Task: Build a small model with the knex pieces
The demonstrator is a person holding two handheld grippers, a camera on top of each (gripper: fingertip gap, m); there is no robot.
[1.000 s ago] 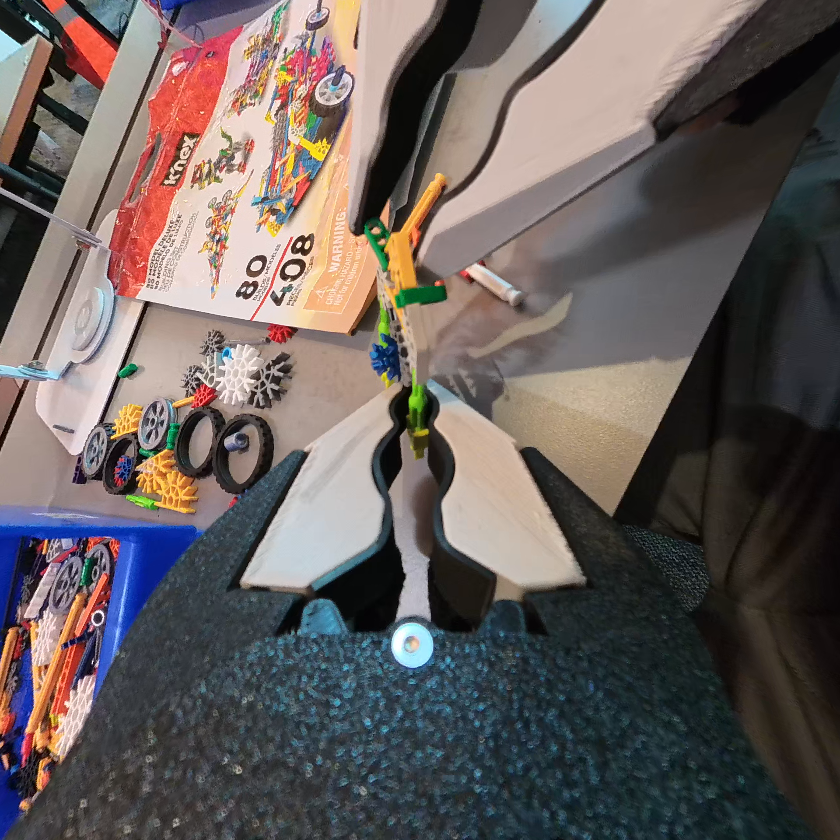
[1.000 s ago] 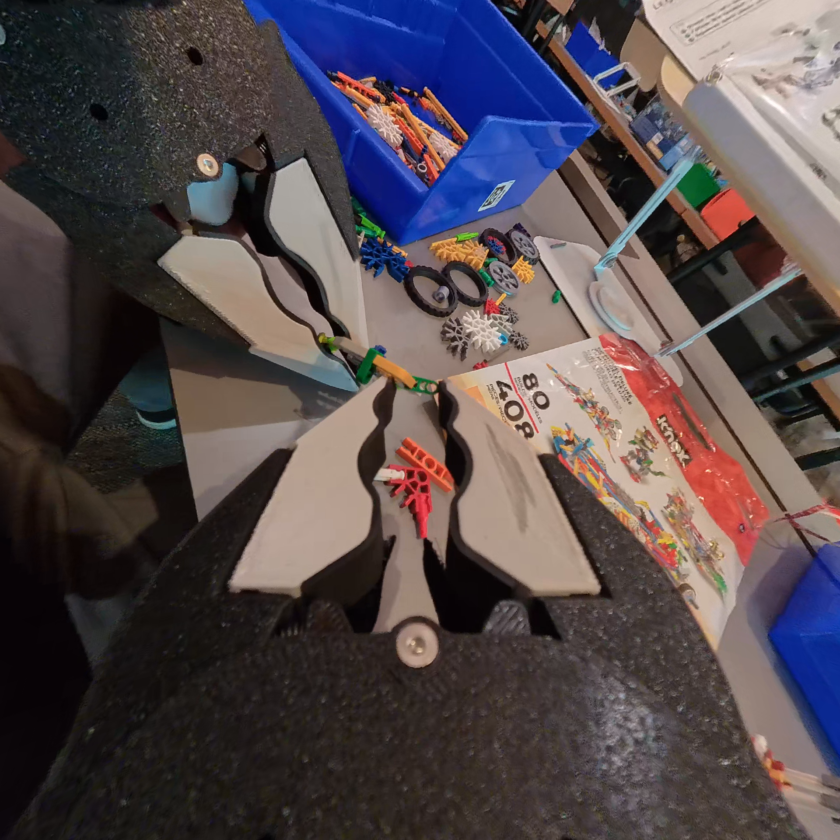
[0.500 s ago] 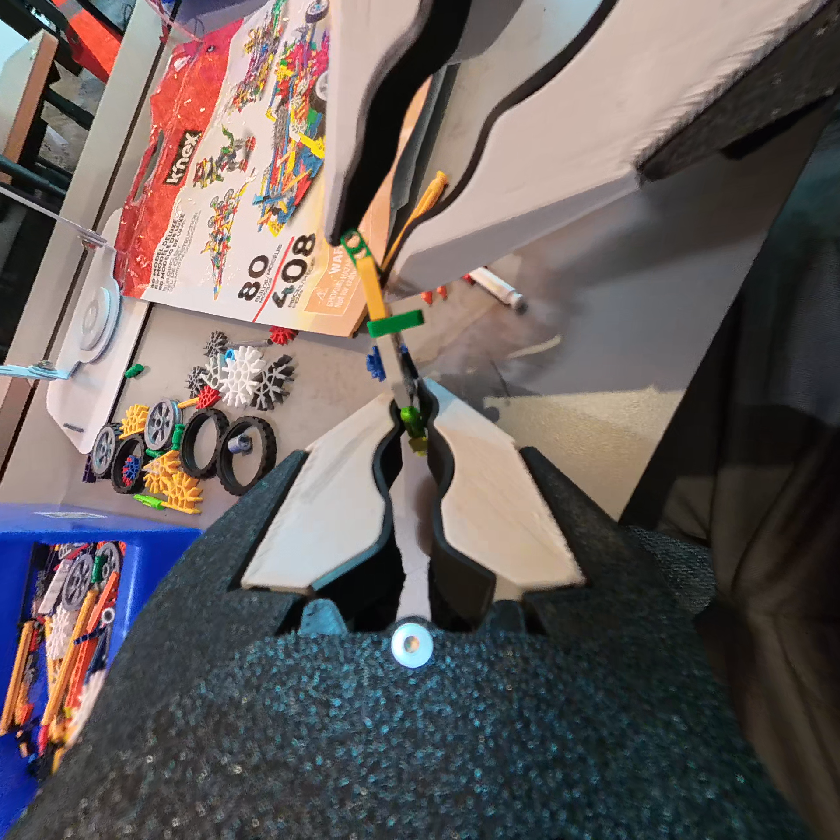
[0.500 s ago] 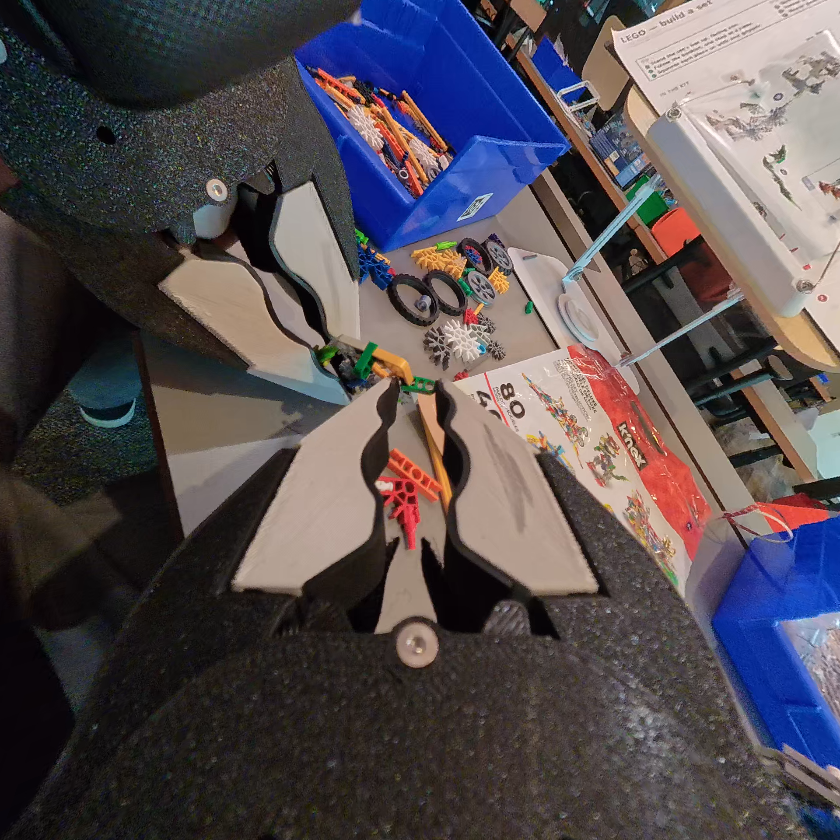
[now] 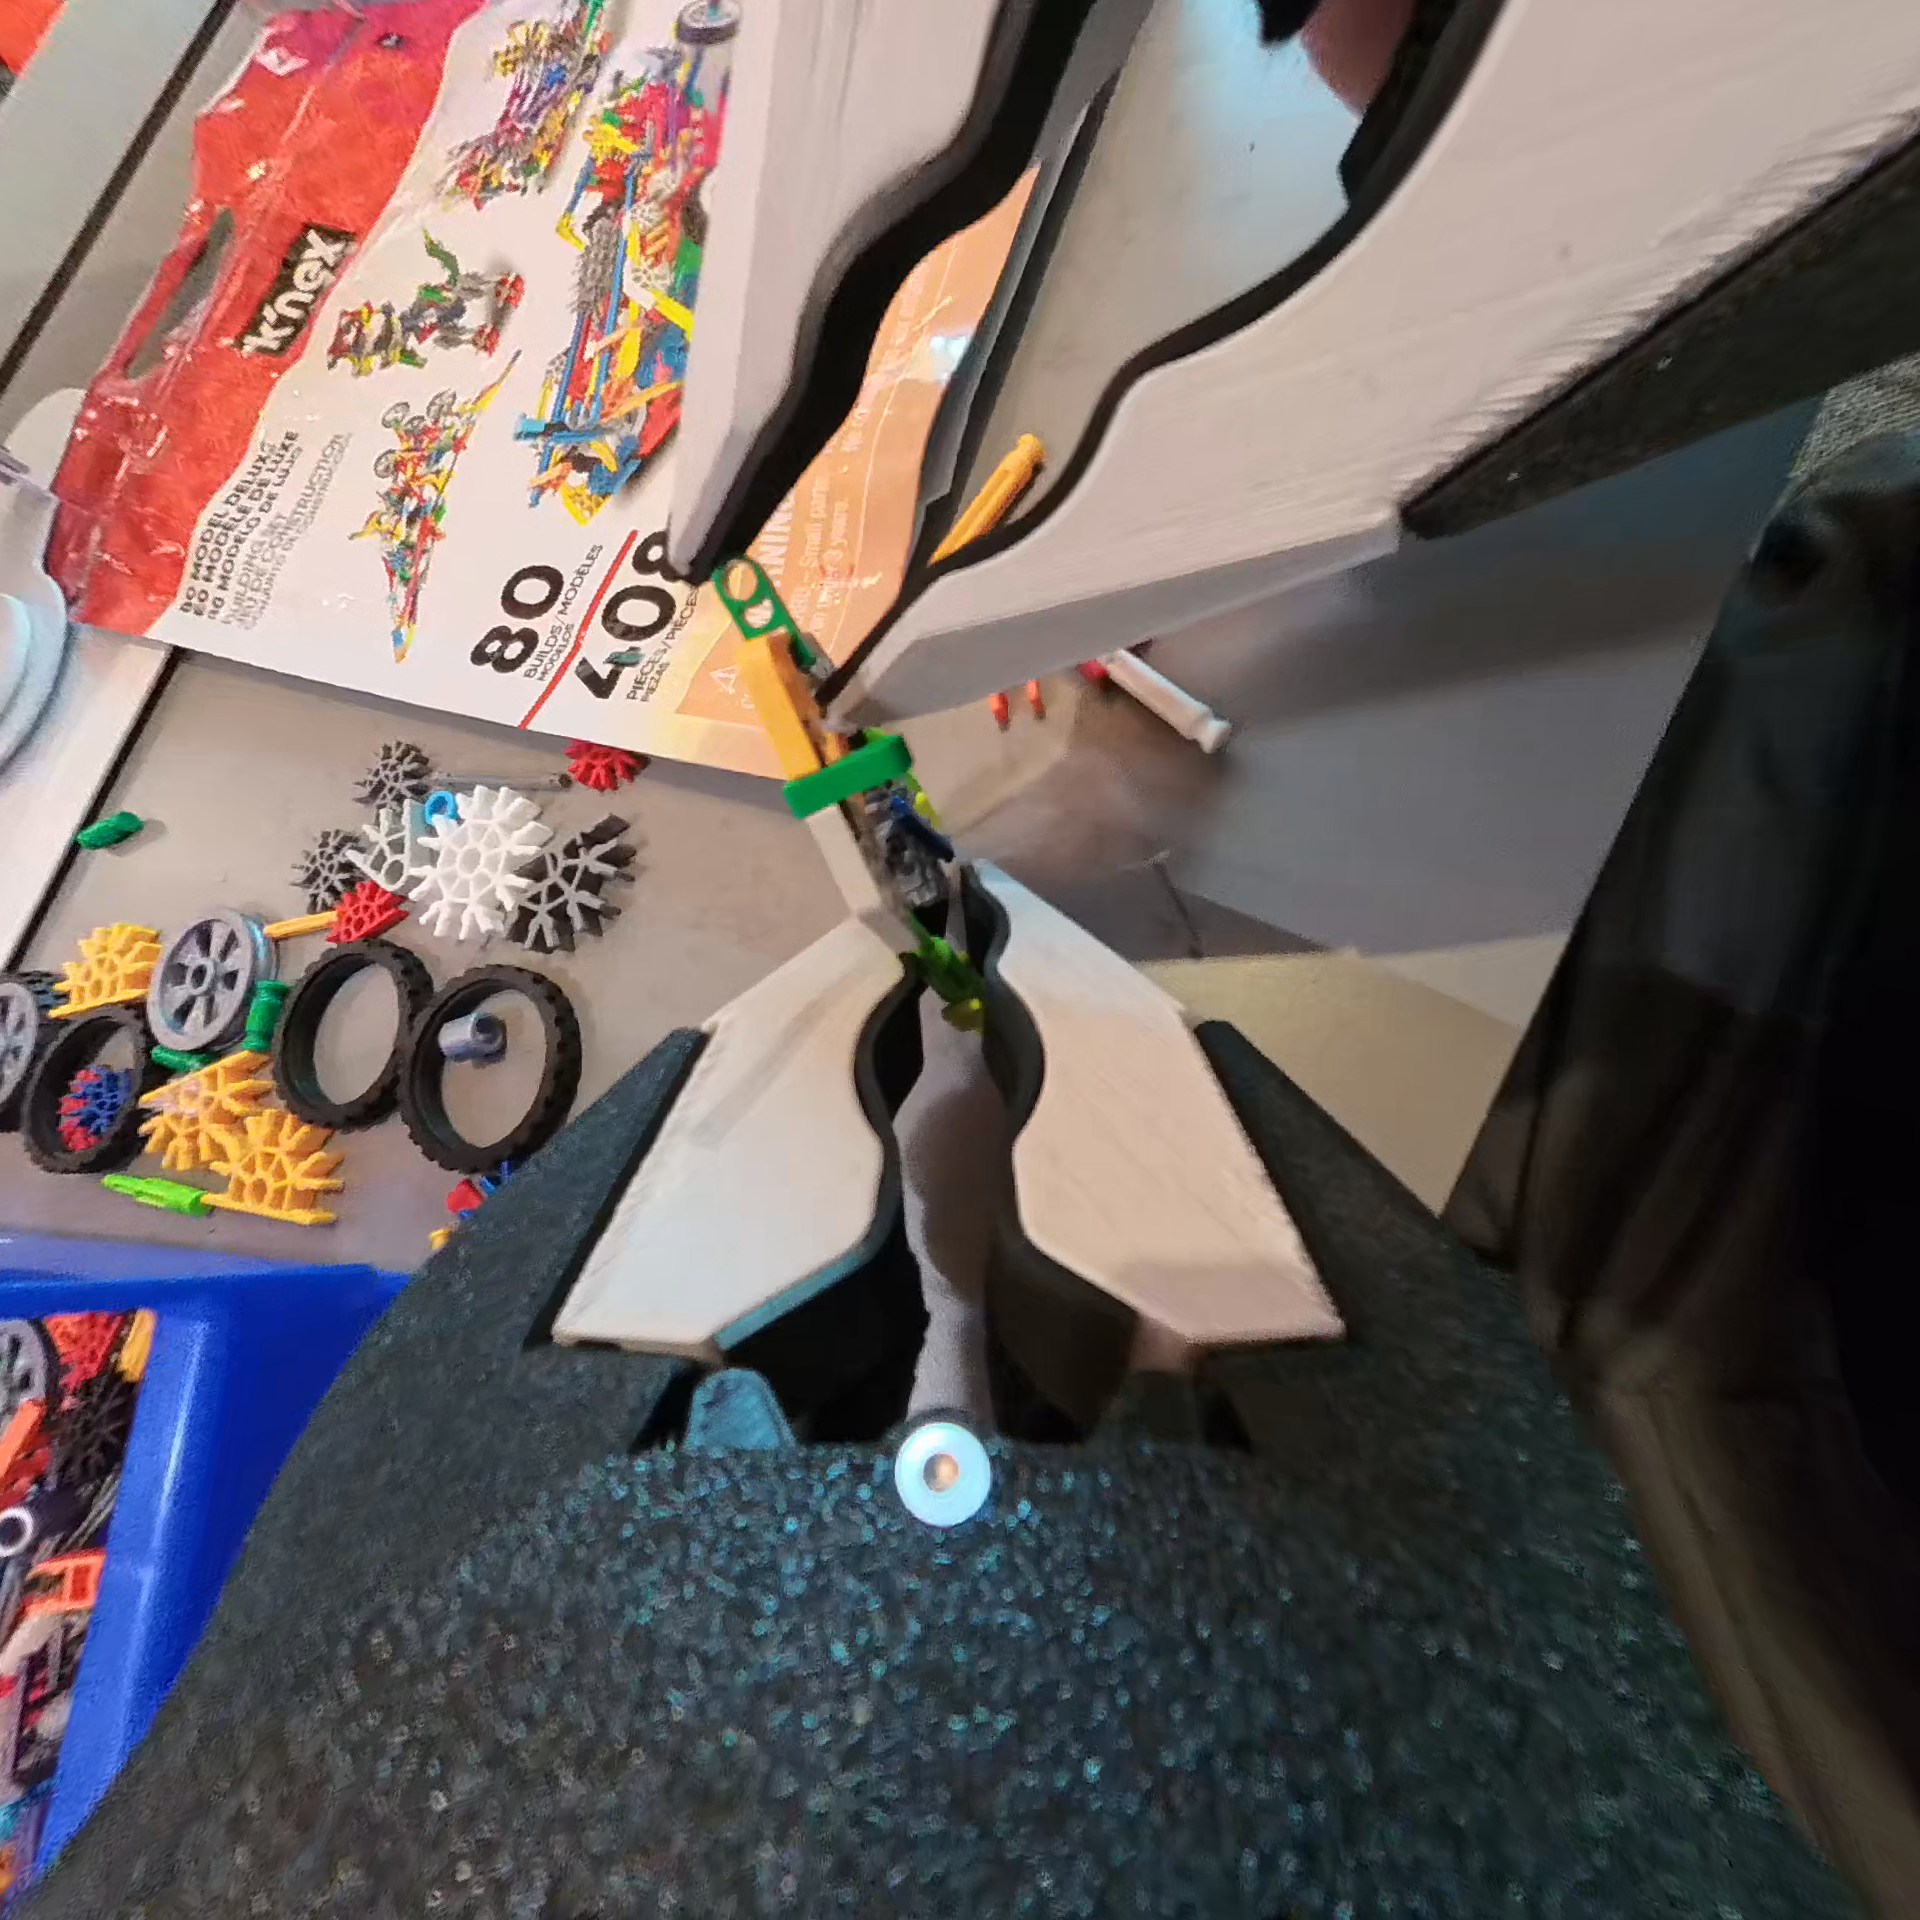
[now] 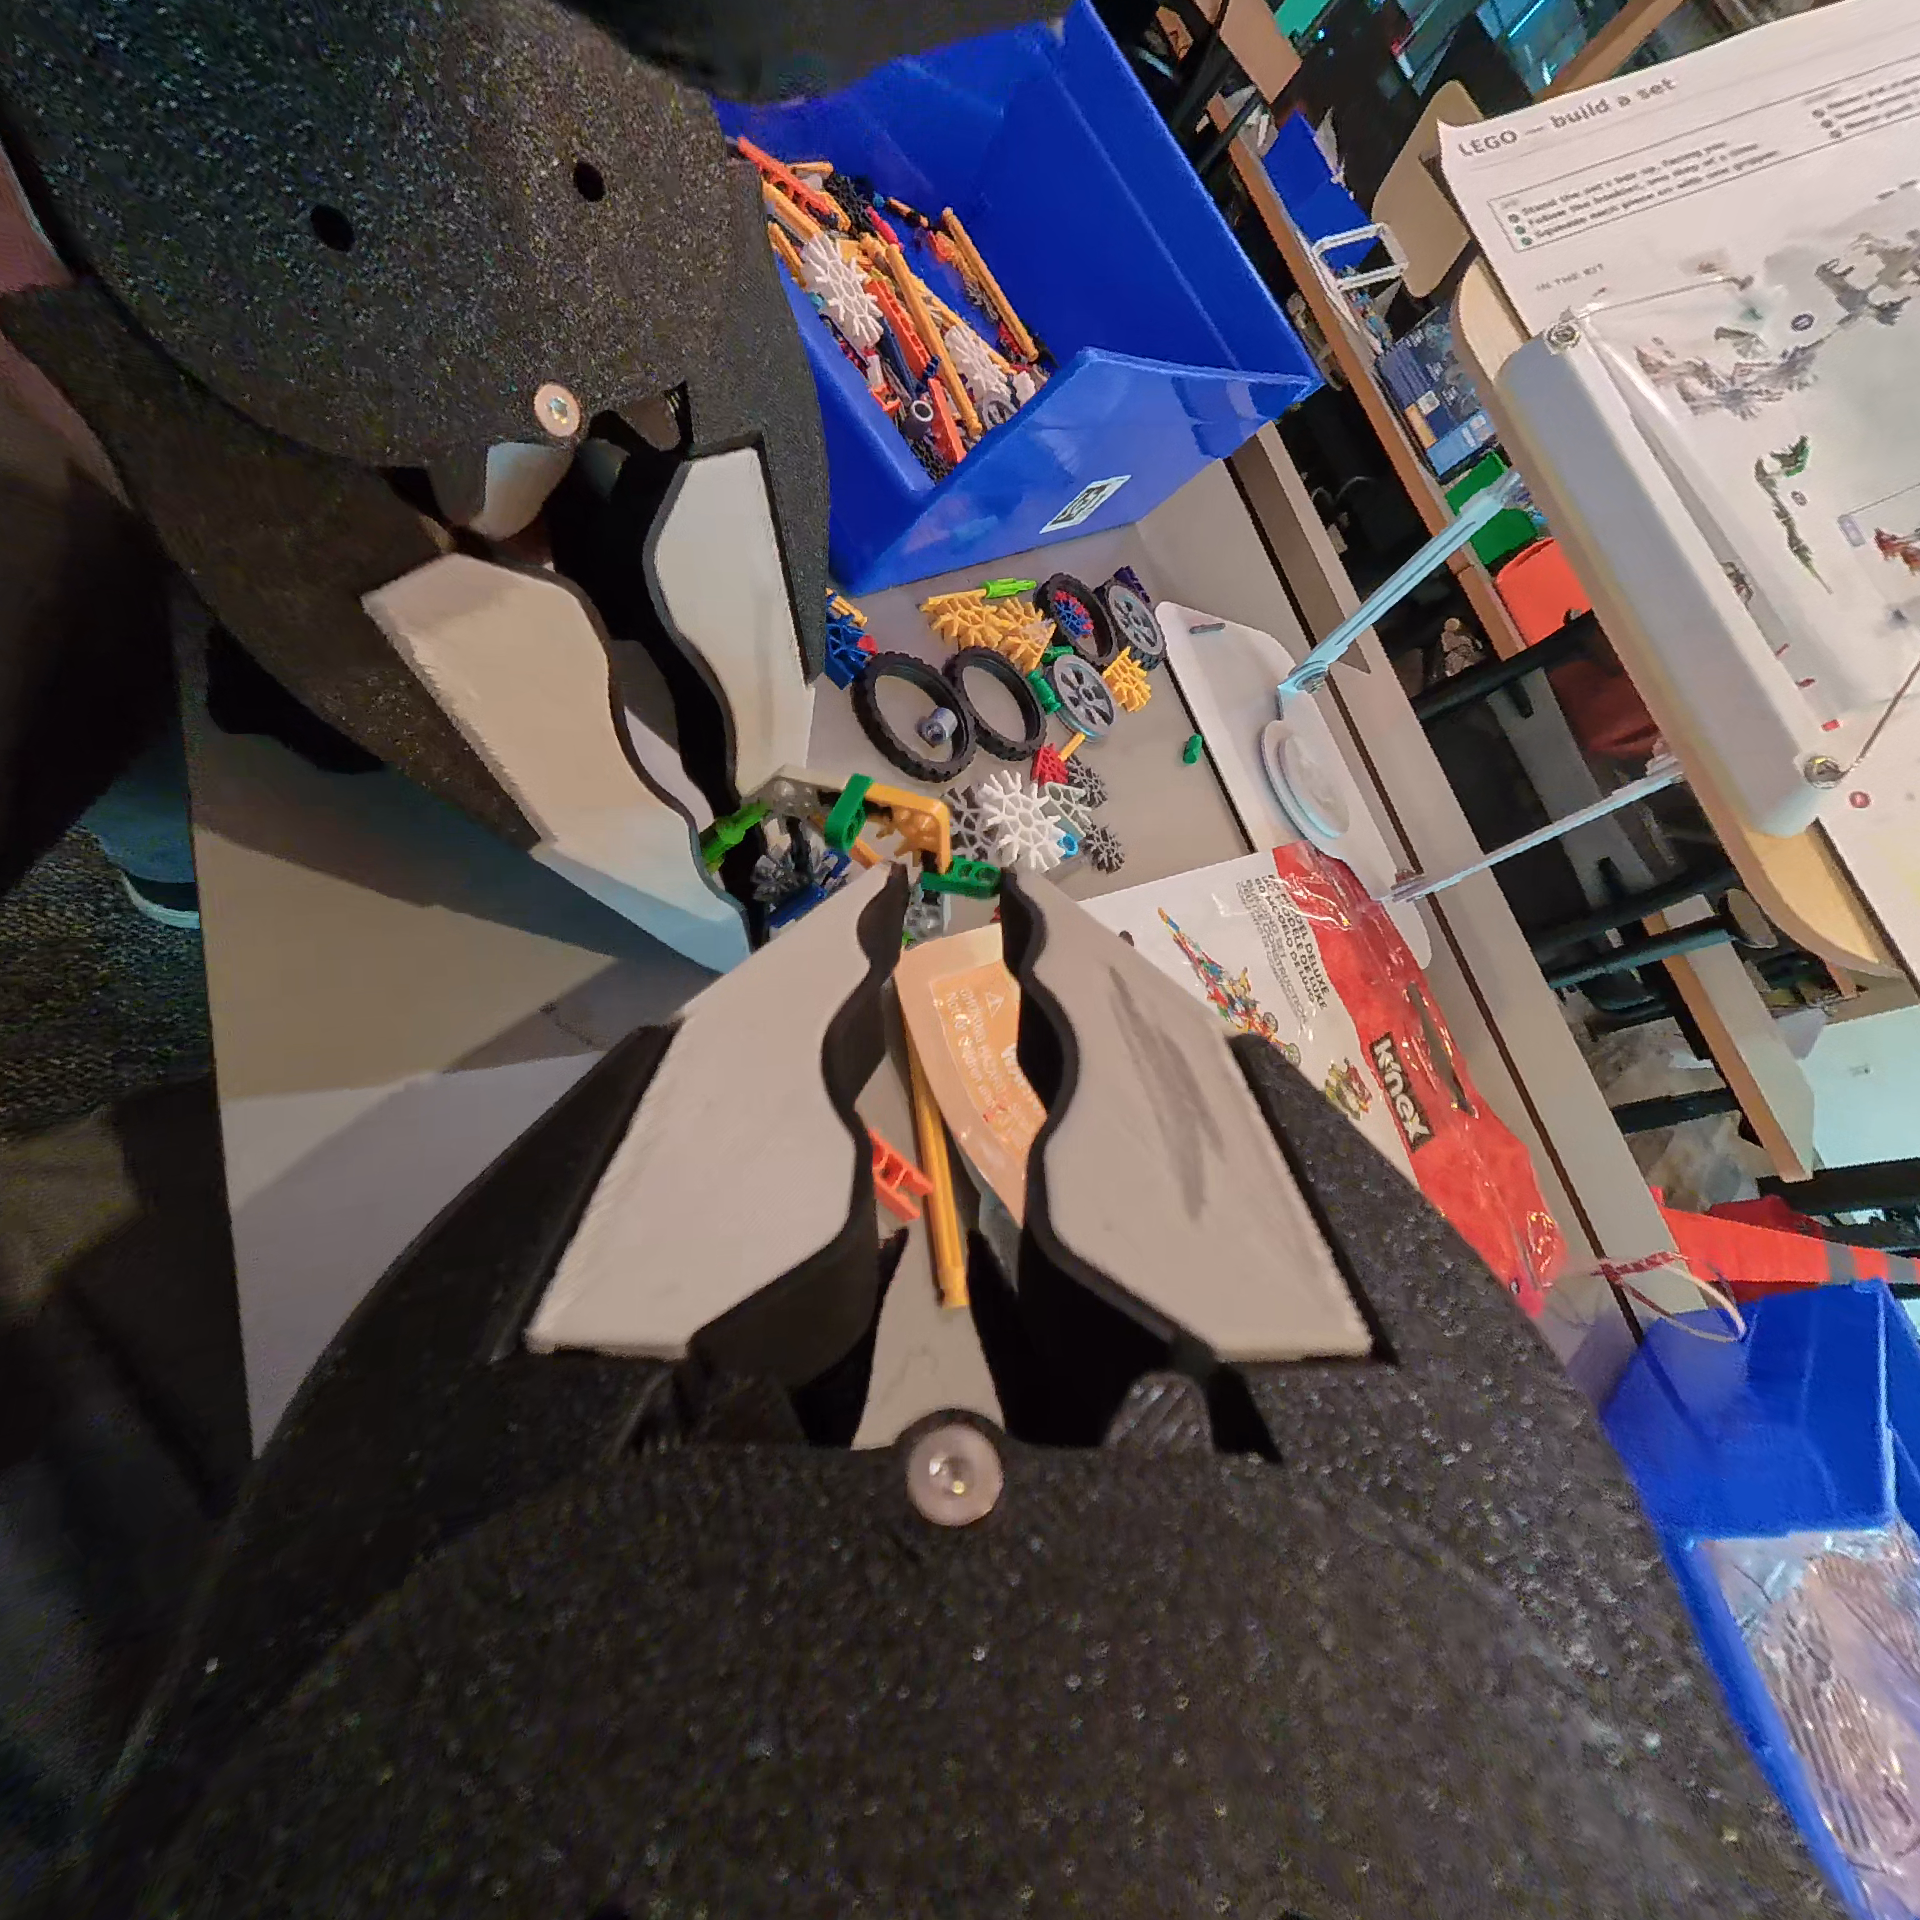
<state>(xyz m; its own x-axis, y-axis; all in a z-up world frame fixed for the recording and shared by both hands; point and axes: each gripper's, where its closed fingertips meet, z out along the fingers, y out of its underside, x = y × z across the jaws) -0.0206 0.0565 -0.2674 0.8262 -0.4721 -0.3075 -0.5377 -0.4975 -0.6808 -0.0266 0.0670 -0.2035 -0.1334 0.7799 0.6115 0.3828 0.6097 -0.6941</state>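
The left gripper (image 5: 940,940) pinches the model (image 5: 844,774) nearly shut, above the table (image 5: 1299,831). The right gripper (image 6: 948,896) has closed in on it (rod (image 6: 935,1195) between narrow jaws, grip unclear).

Wrist cams face off close, sharing toy assembly (image 5: 831,769).

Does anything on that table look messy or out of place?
Yes. Loose building pieces, black tyres and a white snowflake connector, lie scattered on the grey table beside the blue bin rather than inside it.
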